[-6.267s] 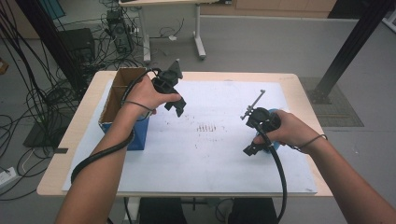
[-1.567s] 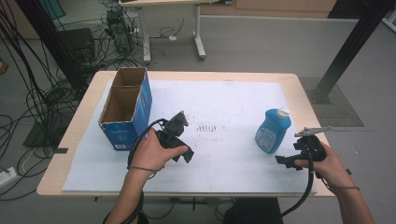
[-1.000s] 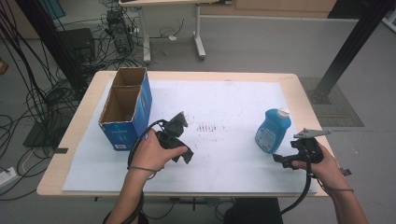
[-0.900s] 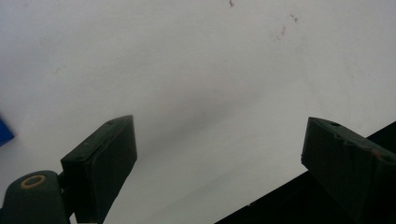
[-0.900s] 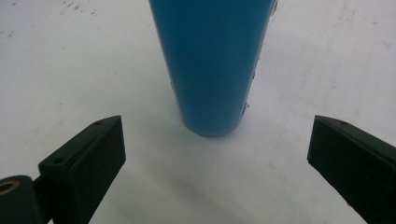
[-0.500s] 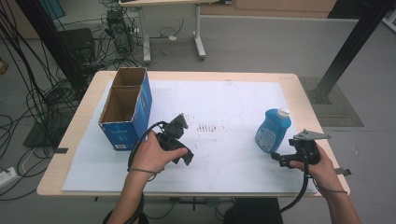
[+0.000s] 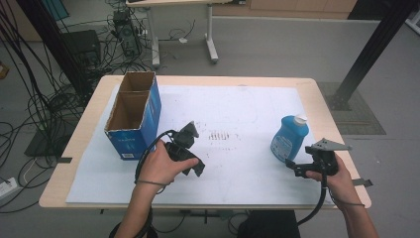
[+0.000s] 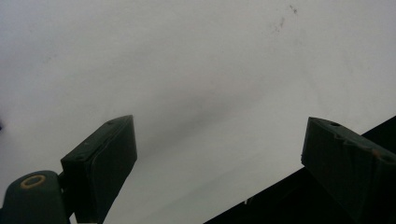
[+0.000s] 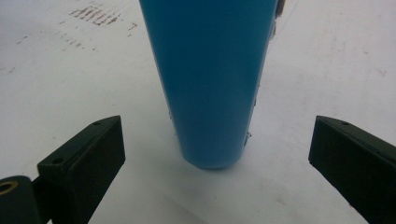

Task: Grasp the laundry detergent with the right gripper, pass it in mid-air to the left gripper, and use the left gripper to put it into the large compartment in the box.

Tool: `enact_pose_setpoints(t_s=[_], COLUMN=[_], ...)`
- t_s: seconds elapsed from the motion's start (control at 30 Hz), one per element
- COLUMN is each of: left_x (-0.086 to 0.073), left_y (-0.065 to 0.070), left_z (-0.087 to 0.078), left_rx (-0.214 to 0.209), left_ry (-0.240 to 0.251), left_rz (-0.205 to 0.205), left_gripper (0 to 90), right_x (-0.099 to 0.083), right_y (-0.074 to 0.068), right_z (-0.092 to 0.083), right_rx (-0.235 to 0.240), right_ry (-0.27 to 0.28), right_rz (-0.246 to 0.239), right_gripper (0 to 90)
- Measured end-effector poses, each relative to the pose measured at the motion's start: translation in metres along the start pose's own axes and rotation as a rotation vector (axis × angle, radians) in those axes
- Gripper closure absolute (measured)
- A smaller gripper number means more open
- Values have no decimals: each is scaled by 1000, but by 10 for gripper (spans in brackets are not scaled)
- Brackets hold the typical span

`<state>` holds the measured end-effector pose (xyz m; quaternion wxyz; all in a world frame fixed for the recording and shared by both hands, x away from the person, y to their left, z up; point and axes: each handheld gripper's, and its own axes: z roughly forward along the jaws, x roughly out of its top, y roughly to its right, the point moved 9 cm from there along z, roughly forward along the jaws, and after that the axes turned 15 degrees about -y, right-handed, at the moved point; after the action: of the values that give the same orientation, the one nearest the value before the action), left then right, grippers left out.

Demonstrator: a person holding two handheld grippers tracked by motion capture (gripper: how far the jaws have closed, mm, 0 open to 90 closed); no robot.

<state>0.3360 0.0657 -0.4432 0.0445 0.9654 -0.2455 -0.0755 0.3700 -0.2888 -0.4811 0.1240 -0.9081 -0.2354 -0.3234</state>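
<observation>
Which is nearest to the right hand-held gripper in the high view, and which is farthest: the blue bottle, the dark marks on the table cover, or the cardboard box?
From the right hand-held gripper:
1. Blue bottle, just beyond it, upright near the table's right side.
2. Dark marks, at the middle of the white cover.
3. Cardboard box, open-topped, on the far left side.

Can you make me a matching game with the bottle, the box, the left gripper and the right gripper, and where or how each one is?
Things:
1. bottle
2. box
3. left gripper
4. right gripper

Places or states:
A. brown inside, top open, at the table's left
B. jaws open, aimed at the bottle
C. blue, standing upright with a white cap
D. jaws open over the bare white sheet

Pairs: 1-C, 2-A, 3-D, 4-B
</observation>
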Motion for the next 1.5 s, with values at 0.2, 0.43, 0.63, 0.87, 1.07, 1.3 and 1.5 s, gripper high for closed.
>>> enact_pose_setpoints(t_s=[0.2,0.43,0.63,0.87,1.07,1.3,1.5], left_x=[-1,-1,-2,-2,-2,-2,-2], left_y=[1,0,1,0,2,2,2], left_z=[1,1,1,1,2,3,6], left_rx=[-3,-4,-1,-1,-5,-6,-9], left_ry=[0,3,-4,-5,-3,-2,-5], left_rz=[-6,-7,-1,-5,-9,-9,-11], left_gripper=[108,108,108,108,108,108,108], right_x=[3,3,3,6,8,11,12], right_y=[-1,-2,-2,-2,-3,-3,-2], right_z=[1,5,6,7,9,11,14], right_rx=[10,31,41,62,72,73,73], right_ry=[40,62,94,127,145,157,158], right_rz=[0,12,26,40,45,54,57], right_gripper=[33,32,32,33,33,33,33])
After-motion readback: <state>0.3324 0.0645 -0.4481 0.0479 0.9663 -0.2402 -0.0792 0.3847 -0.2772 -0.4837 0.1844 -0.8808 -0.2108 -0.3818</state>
